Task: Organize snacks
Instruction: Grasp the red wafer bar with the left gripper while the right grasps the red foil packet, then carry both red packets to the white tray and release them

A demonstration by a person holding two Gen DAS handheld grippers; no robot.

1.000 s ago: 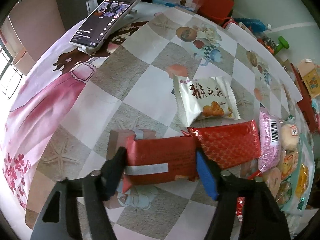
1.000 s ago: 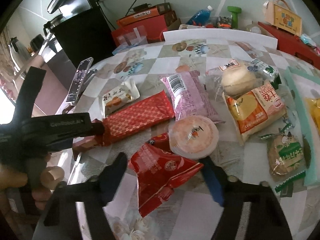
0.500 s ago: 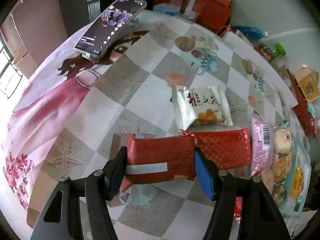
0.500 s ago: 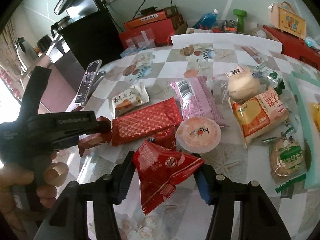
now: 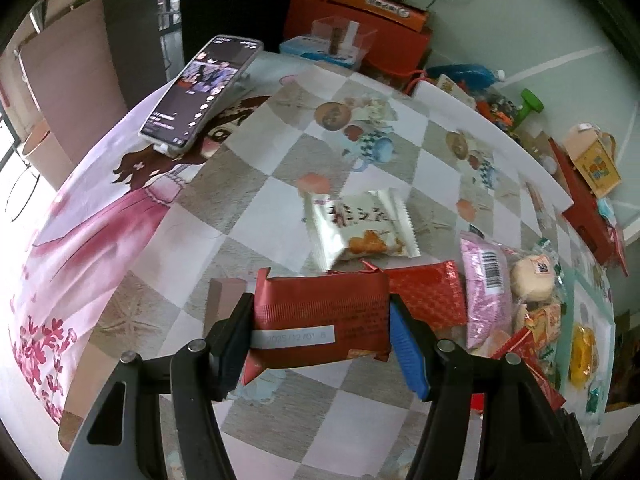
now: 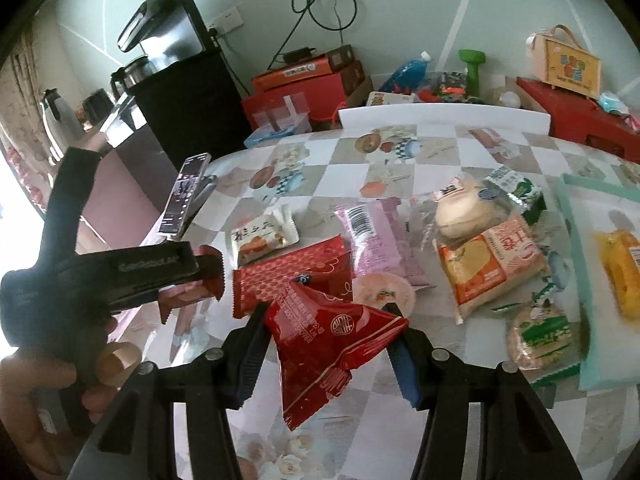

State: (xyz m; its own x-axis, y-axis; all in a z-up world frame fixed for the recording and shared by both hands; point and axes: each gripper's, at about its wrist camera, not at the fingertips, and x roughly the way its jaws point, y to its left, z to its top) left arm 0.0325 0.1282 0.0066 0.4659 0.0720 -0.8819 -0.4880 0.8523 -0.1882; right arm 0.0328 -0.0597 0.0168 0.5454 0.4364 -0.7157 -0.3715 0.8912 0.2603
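Both my grippers hold red snack packets above the desk.
Left gripper clamps a dark-red foil packet; right gripper pinches a crumpled glossy red wrapper, seemingly lifted.

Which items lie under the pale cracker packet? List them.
The pale cracker packet rests on the checked tablecloth; its lower edge overlaps the patterned red packet. Whatever lies beneath its middle is hidden.
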